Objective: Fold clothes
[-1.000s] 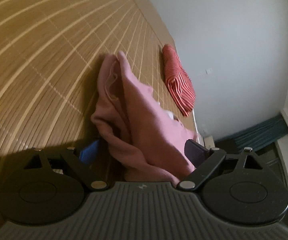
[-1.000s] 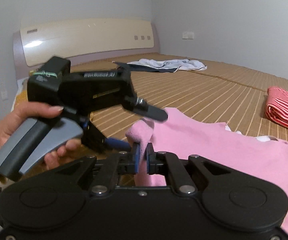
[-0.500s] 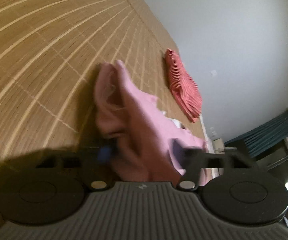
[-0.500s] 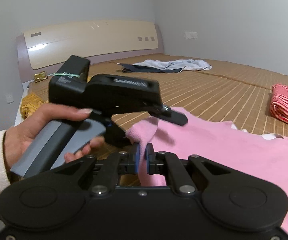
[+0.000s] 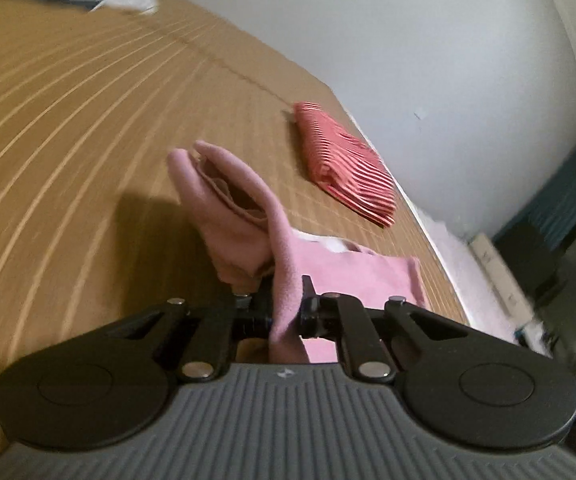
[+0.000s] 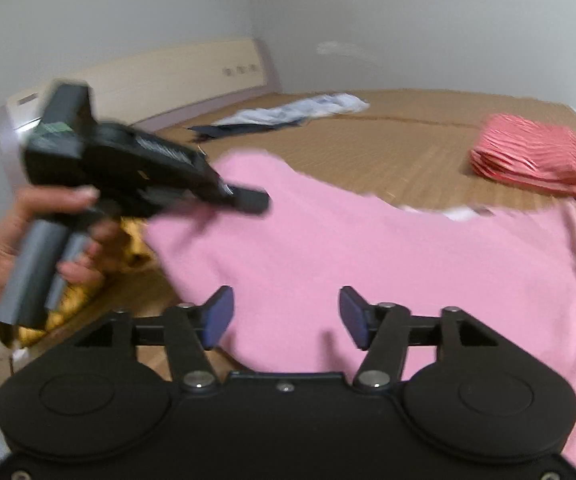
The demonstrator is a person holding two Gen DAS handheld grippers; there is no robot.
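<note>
A pink garment (image 6: pixel 388 256) lies spread on the bamboo mat of the bed. My left gripper (image 5: pixel 285 304) is shut on a bunched edge of the pink garment (image 5: pixel 243 216) and holds it lifted off the mat. In the right wrist view the left gripper (image 6: pixel 247 200) is at the garment's left edge, held by a hand. My right gripper (image 6: pixel 285 314) is open and empty, just above the garment's near edge.
A folded red striped garment (image 6: pixel 528 156) lies at the mat's right edge, also in the left wrist view (image 5: pixel 348 164). A white and dark garment (image 6: pixel 288 114) lies near the headboard (image 6: pixel 147 80). A yellow garment (image 6: pixel 71 292) lies at the left.
My right gripper has opened and let go of the pink garment. My left gripper has closed on the garment's edge and lifted it.
</note>
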